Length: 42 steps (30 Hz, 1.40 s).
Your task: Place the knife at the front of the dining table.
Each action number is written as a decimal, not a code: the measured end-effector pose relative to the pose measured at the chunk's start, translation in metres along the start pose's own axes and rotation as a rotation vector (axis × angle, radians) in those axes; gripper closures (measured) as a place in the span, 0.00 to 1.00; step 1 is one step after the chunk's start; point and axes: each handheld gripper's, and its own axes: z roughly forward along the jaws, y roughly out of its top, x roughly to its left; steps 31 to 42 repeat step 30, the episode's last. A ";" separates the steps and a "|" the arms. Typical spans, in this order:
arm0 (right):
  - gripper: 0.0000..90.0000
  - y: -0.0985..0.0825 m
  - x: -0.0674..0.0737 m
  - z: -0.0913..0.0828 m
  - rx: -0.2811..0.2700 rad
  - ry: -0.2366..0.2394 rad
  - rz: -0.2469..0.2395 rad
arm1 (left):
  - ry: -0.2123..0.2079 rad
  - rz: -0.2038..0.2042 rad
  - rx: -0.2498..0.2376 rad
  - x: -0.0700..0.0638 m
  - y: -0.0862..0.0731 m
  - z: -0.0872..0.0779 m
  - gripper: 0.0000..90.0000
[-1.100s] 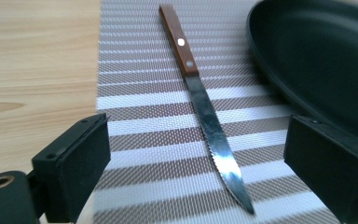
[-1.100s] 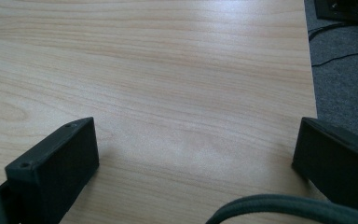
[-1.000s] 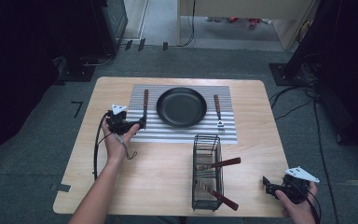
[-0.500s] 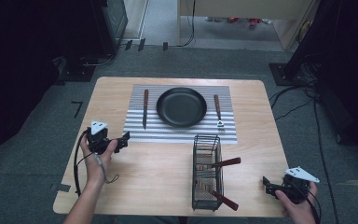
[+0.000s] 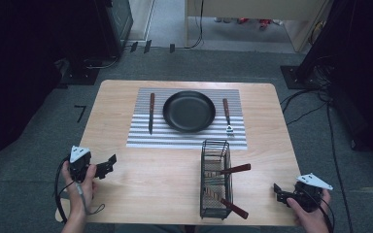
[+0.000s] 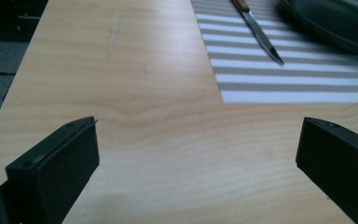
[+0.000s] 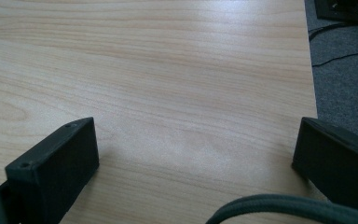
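One pan [image 5: 189, 111], one knife [image 5: 151, 112], one fork [image 5: 227, 115], one wire basket [image 5: 215, 180], one striped mat [image 5: 141, 137].

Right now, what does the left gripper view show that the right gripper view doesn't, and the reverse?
The left gripper view alone has the striped placemat, the knife lying on it, and the edge of the black pan. The right gripper view alone has grey floor with cables past the table's edge, and a dark cable at the bottom. Both show bare wooden table between two open black jaws, holding nothing.

Even light, dim surround — soft focus
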 end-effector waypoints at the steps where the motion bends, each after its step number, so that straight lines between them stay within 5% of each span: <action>1: 0.00 0.000 0.000 0.000 0.001 -0.001 -0.001 | 0.009 -0.001 0.008 0.002 -0.004 -0.001 0.00; 7: 0.00 0.000 0.000 0.000 0.001 0.000 -0.002 | 0.061 0.003 0.069 0.014 -0.026 -0.007 0.00; 16: 0.00 0.000 0.000 0.000 0.001 0.001 -0.006 | 0.161 0.088 0.142 0.011 -0.038 -0.003 0.00; 42: 0.00 0.000 0.000 0.000 0.001 0.000 -0.006 | 0.179 0.079 0.142 0.004 -0.037 0.001 0.00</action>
